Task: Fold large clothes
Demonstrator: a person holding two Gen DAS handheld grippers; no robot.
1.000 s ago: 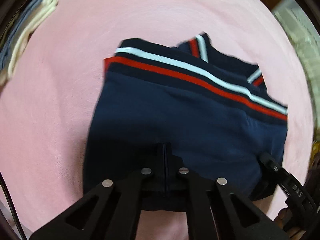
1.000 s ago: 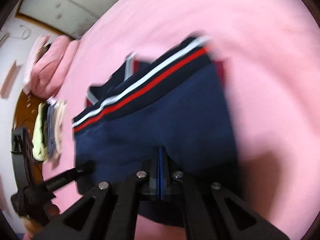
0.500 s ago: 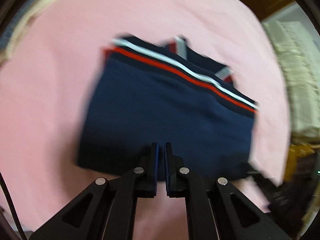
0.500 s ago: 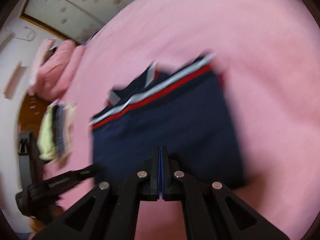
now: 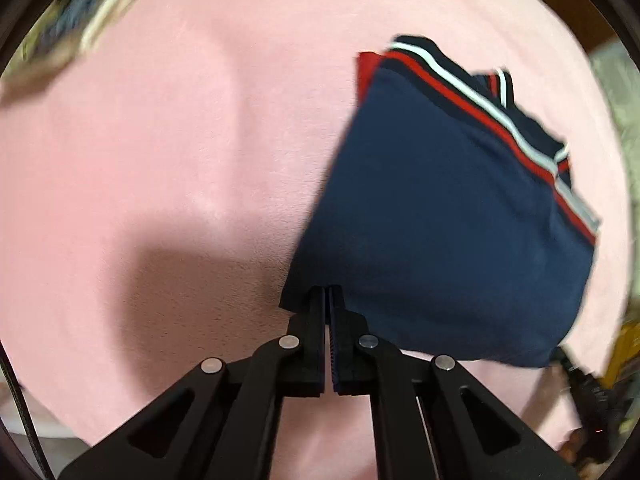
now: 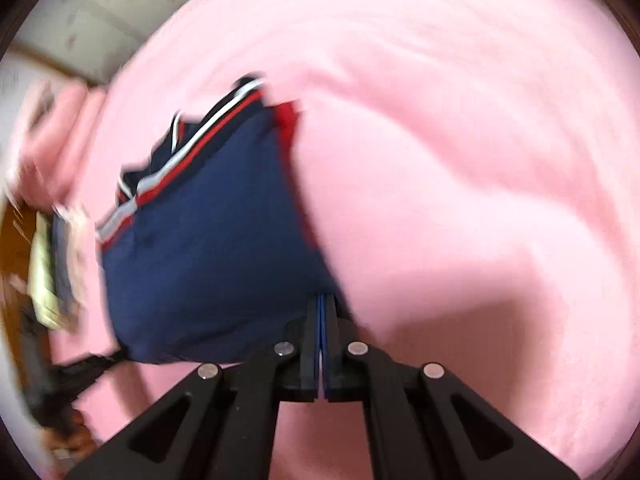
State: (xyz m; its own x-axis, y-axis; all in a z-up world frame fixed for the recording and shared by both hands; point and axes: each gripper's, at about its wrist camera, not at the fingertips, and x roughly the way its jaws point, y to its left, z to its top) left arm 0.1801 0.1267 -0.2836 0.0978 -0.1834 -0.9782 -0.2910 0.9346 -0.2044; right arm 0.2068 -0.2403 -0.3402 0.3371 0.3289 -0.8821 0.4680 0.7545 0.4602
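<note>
A folded navy garment (image 5: 440, 216) with red and white stripes along its far edge lies on the pink bed cover (image 5: 160, 140). My left gripper (image 5: 329, 296) is shut, its tips at the garment's near left corner. In the right wrist view the same garment (image 6: 208, 240) lies left of centre. My right gripper (image 6: 321, 300) is shut at the garment's near right corner. Whether either gripper pinches cloth is not clear. The other gripper (image 6: 80, 372) shows as a dark blur at the lower left.
A stack of folded clothes (image 6: 56, 264) sits at the bed's left edge in the right wrist view and shows blurred at the top left of the left wrist view (image 5: 80, 24). A pink pillow (image 6: 52, 140) lies beyond it. Pink cover stretches around the garment.
Both grippers have drawn back and apart to the garment's near corners, the left swinging left, the right swinging right. The garment lies flat. The left jaws, slightly parted half a second ago, are closed.
</note>
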